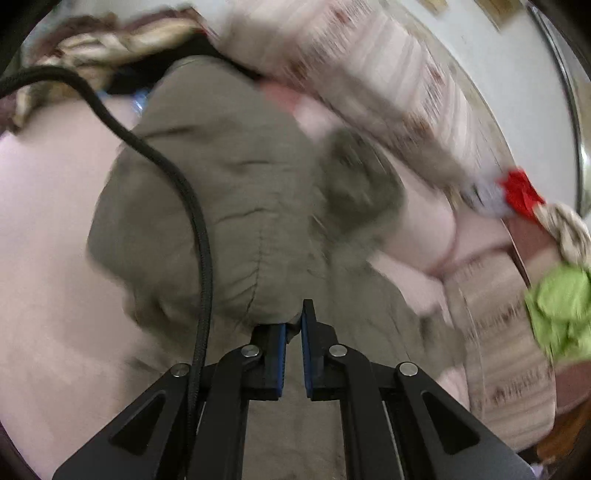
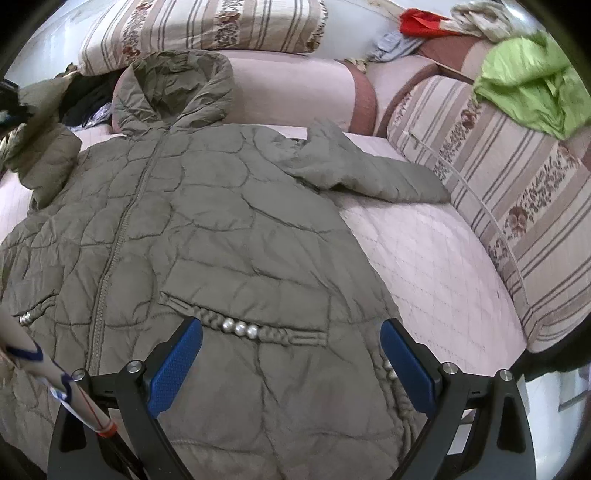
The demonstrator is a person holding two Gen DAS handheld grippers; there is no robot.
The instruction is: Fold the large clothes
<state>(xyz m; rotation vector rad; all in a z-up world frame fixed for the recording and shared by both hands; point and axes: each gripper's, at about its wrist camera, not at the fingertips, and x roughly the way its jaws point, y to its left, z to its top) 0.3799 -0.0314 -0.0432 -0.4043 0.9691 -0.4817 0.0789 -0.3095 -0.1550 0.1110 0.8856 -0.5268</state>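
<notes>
olive quilted hooded jacket [image 2: 207,229] spread front-up across the pale pink quilted sofa seat [image 2: 436,258], zipper closed, hood [image 2: 173,85] propped against the seat's back edge. one sleeve [image 2: 369,173] lying out toward the striped floral cushion [image 2: 517,206] along the seat's right edge, cuff end just short of it. row of pearl beads [image 2: 240,326] on the pocket trim near the hem.

left gripper [image 1: 293,325] clamped tight on a gathered fold of the jacket's olive fabric [image 1: 229,206], blue pads pinching the cloth, bunched material hanging beyond the tips; view blurred. black braided cable [image 1: 184,206] crossing in front of the cloth.

right gripper [image 2: 291,354] spread wide above the lower front of the jacket, near the seat's front edge, nothing between its blue pads [image 2: 173,369].

lime green garment [image 2: 532,88] draped over the top of the right-hand cushion; red cloth [image 2: 421,22] further back at the far right corner.
</notes>
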